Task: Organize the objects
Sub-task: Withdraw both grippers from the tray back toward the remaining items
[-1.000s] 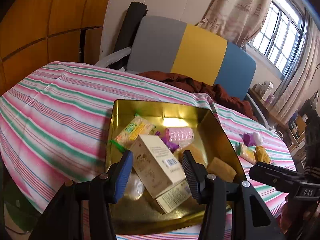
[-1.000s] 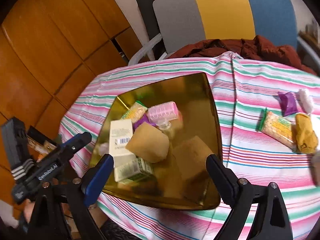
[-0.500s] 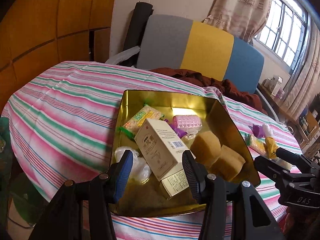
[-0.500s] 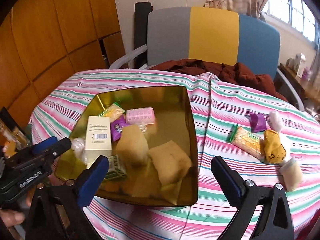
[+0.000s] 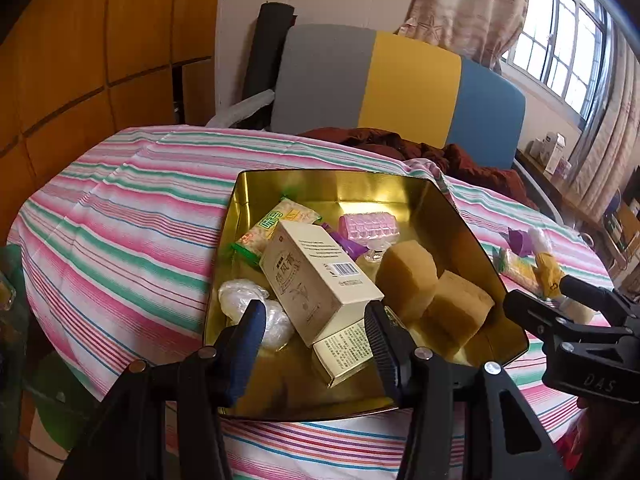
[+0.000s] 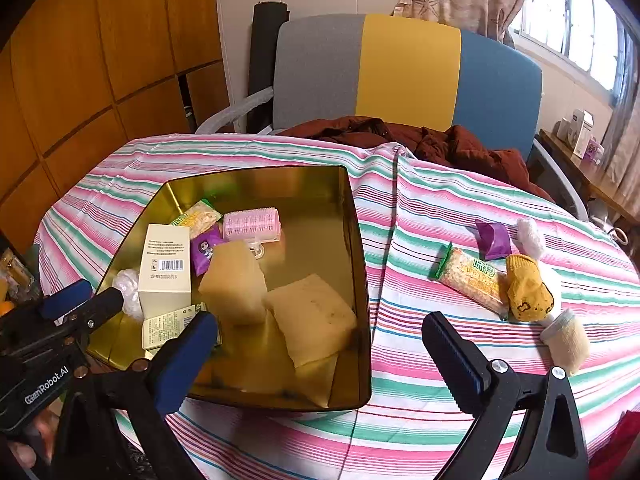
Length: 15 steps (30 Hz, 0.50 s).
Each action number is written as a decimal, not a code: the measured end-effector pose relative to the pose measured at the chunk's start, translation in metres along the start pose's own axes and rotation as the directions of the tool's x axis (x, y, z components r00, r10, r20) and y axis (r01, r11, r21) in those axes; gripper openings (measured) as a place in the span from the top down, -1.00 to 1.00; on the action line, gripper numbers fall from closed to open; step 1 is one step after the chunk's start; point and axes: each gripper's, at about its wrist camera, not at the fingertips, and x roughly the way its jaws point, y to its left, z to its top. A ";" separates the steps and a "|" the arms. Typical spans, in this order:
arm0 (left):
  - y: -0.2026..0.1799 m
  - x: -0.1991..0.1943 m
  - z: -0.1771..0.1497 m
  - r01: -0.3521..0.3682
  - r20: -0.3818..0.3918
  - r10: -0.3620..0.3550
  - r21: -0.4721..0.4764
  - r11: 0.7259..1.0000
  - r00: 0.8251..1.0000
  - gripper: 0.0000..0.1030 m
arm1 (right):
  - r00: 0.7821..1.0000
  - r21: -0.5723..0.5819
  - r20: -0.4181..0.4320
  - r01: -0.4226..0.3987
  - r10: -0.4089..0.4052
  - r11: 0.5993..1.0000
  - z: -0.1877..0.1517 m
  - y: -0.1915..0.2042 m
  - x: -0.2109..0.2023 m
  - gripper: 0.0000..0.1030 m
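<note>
1. Hanging just above the near edge of the table, the left gripper (image 5: 316, 332) has its jaws apart and holds nothing. I think it waits there so it can reach into the tin (image 5: 460, 216) fast.

2. Near the table's edge too, the right gripper (image 6: 316, 344) has its jaws wide apart and is empty. One finger hangs over the tin and the other over the striped cloth (image 6: 420, 208), so it looks ready to go either way.

3. On the cloth, the gold tin works like a bin for the small things. It lies near the front so both grippers can reach it.

4. At the front of the tin, a cream box (image 6: 165, 268) leans on a smaller box (image 6: 168, 326). A clear bag (image 5: 256, 304) lies beside them. Two tan sponges (image 6: 276, 300) lie touching, one propped on the other. They look dropped in, not lined up.

5. Farther back in the tin are a purple packet (image 6: 205, 249), a pink roller (image 6: 251, 224) and a green snack (image 6: 199, 215).

6. Out on the cloth, well apart from the tin, five things are not yet put away: a snack bar (image 6: 470, 280), a yellow sock (image 6: 527, 294), a cream sock (image 6: 566, 338), a purple pouch (image 6: 493, 239) and a white puff (image 6: 530, 232). They sit on the right side, so I think the right gripper gets them next. About half the job looks done.

7. Behind the table, a chair (image 6: 408, 72) holds a brown coat (image 6: 420, 144).
</note>
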 end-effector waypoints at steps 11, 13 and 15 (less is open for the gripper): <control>-0.012 -0.002 -0.002 0.014 0.010 -0.015 0.055 0.998 1.000 -0.01 | 1.000 0.009 0.000 0.023 -0.023 1.000 -0.002 -0.007 0.000 -0.99; -0.014 -0.002 -0.002 0.028 0.008 -0.028 0.063 0.998 1.000 -0.01 | 1.000 0.014 -0.003 0.025 -0.025 1.000 -0.003 -0.009 0.001 -0.99; -0.016 -0.003 -0.003 0.044 0.010 -0.045 0.069 0.997 0.999 -0.01 | 0.999 0.017 -0.007 0.031 -0.031 0.999 -0.003 -0.012 0.002 -0.99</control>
